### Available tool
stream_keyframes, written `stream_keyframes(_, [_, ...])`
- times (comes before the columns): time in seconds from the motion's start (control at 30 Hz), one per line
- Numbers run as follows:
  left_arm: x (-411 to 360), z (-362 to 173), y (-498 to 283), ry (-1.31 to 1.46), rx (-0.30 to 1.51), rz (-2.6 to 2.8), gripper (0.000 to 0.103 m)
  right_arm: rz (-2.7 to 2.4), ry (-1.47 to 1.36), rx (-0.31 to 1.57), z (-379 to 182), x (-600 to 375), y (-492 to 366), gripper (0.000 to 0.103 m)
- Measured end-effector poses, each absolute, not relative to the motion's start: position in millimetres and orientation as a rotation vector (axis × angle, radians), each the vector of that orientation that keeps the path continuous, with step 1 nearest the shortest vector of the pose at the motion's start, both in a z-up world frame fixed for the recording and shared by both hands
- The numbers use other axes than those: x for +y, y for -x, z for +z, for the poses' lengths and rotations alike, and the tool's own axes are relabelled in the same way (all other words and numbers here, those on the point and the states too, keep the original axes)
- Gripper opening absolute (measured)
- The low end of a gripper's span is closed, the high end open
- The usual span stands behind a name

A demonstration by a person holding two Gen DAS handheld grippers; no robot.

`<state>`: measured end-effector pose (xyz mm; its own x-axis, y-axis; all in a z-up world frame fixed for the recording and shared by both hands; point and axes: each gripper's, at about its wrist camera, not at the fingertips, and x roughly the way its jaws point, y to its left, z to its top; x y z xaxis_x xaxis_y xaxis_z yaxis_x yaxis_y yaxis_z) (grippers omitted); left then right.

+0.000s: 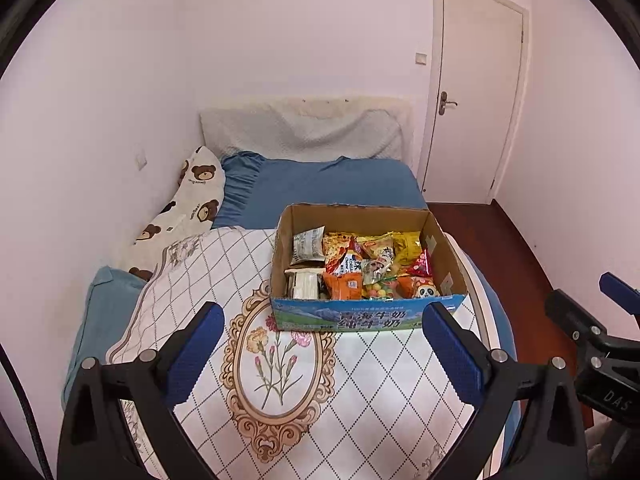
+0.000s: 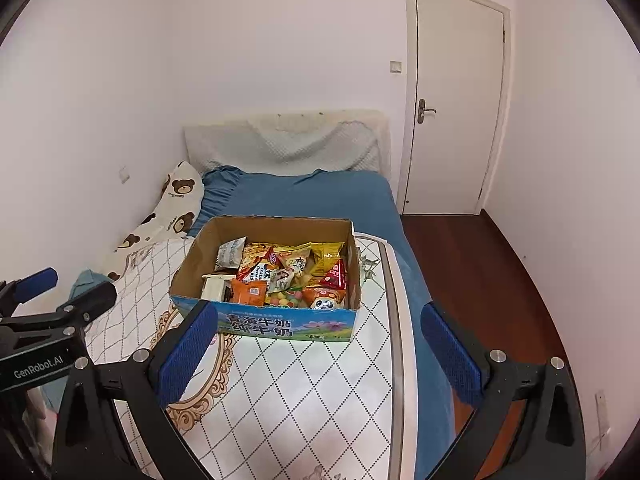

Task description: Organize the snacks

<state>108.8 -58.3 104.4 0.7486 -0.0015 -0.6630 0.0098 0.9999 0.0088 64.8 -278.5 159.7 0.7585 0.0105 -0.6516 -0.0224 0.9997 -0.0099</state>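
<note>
Open brown cardboard box with a blue printed milk-brand front panel (image 1: 360, 318) sits on the bed's white quilted cover with diamond grid and floral oval motif (image 1: 280, 368), toward the cover's right edge, its far wall just about at the cover's far edge where the blue bedsheet (image 1: 336, 184) begins. Box is packed with mixed snack packets (image 1: 360, 268): orange pouches (image 1: 343, 285), yellow bags (image 1: 406, 246), a red triangular packet (image 1: 421, 265), a panda-print pack (image 1: 422, 290) at the front right corner, a bag of coloured candy balls (image 1: 378, 290), white wrapped bars (image 1: 304, 282) along the left wall. All snacks lie inside the box

Left gripper (image 1: 322, 354), black frame with blue padded fingers, hovers over the near part of the cover, jaws spread wide, holding nothing, short of the box front. Right gripper (image 2: 318, 354), same build, also spread wide and empty, hovers near the cover's right edge; its left finger overlaps the box's front left corner in the right wrist view, contact unclear

Bear-print cream pillow (image 1: 188, 208) lies along the bed's left edge beside the wall. Grey padded headboard (image 1: 304, 132) at the far end. White closed door (image 1: 476, 92) at the far right, dark wood floor (image 1: 508, 256) right of the bed
</note>
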Motion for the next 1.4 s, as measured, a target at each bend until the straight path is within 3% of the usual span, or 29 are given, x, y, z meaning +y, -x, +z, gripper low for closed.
stream_keyframes(0.63, [-72,50,-186,-0.049,0.809,0.030,0.103,-0.048,-0.007,0.735,112,-288,-140,0.103])
stream_keyframes(1.4, [-76,42,-212,-0.024,0.832,0.038,0.103,-0.068,0.010,0.784,82,-292,-177,0.103])
